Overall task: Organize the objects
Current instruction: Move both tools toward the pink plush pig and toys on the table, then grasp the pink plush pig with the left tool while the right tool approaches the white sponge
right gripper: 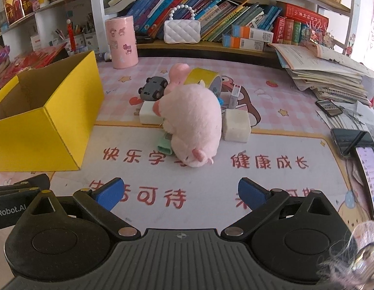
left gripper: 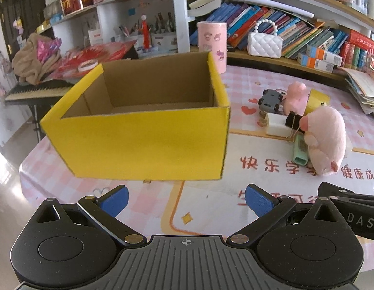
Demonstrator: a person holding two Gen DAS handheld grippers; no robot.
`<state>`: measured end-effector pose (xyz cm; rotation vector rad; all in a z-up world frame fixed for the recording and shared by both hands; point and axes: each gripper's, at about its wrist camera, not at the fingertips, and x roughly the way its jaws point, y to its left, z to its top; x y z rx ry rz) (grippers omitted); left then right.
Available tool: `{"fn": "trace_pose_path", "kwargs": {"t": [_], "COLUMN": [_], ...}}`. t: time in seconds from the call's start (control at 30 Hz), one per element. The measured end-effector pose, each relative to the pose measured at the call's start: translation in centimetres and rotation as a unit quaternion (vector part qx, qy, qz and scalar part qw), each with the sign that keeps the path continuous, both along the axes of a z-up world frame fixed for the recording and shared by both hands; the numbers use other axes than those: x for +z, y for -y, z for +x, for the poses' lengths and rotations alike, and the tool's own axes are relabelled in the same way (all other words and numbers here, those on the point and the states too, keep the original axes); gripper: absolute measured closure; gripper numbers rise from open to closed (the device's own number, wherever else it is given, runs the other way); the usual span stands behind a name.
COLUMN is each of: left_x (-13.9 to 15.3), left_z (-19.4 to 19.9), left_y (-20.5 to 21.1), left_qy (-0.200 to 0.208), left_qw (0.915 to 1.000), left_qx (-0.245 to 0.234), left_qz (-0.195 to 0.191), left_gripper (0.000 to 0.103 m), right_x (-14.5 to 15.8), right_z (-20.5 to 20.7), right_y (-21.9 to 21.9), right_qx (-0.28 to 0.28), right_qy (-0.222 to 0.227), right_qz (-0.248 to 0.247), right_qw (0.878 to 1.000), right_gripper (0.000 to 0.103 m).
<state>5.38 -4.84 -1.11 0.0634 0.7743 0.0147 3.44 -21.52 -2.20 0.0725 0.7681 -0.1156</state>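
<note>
Grippers [left gripper: 187, 200] [right gripper: 181, 194] agape before box [left gripper: 143, 142]

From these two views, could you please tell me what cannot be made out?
- Box floor: left view, near wall hides most of it.
- Green item: both views, mostly under the big pig.
- Small pig: right view, partly behind the big pig.
- Phone: right view, cut by the edge.

Box and toy cluster on the surface

From the right wrist view, the open box [right gripper: 45, 111] sits at ten o'clock, the plush toy [right gripper: 194, 125] at twelve, toy car [right gripper: 153, 88] and tape roll [right gripper: 206, 78] behind it, foam block [right gripper: 236, 125] just right, phones [right gripper: 351, 140] at three o'clock.
</note>
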Motion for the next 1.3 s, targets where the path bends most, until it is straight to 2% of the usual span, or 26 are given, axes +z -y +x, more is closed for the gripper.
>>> {"fn": "trace_pose_path", "kwargs": {"t": [0.37,0.5,0.67,0.87,1.07,1.3], "left_x": [-0.3,-0.4,-0.5,-0.3,-0.3,-0.7], "left_z": [1.3,1.7,2.3,2.9,4.2,6.4], "left_y": [4.2,5.5,7.8,11.0,14.0,16.7], "left_qy": [-0.002,-0.011,-0.019,-0.004,0.015,0.027], "left_qw": [0.9998,0.9994,0.9992,0.9989,0.9971,0.9961], "left_qx": [-0.011,-0.009,-0.017,-0.043,-0.073,-0.080], "left_qz": [-0.015,-0.032,-0.030,-0.019,-0.014,-0.025], "left_gripper": [0.000,0.000,0.001,0.005,0.008,0.011], "right_x": [0.2,0.4,0.6,1.1,1.9,2.3], "right_z": [1.9,2.4,3.1,3.6,3.9,4.4], "right_y": [4.3,5.9,8.0,10.9,13.7,16.8], "right_qx": [0.005,0.009,0.020,0.023,0.007,-0.025], "right_qy": [0.010,0.017,0.027,0.047,0.079,0.093], "right_qz": [0.000,0.005,0.013,0.039,0.059,0.057], "right_qw": [1.000,1.000,0.999,0.998,0.995,0.994], "right_gripper": [0.007,0.009,0.021,0.036,0.038,0.038]}}
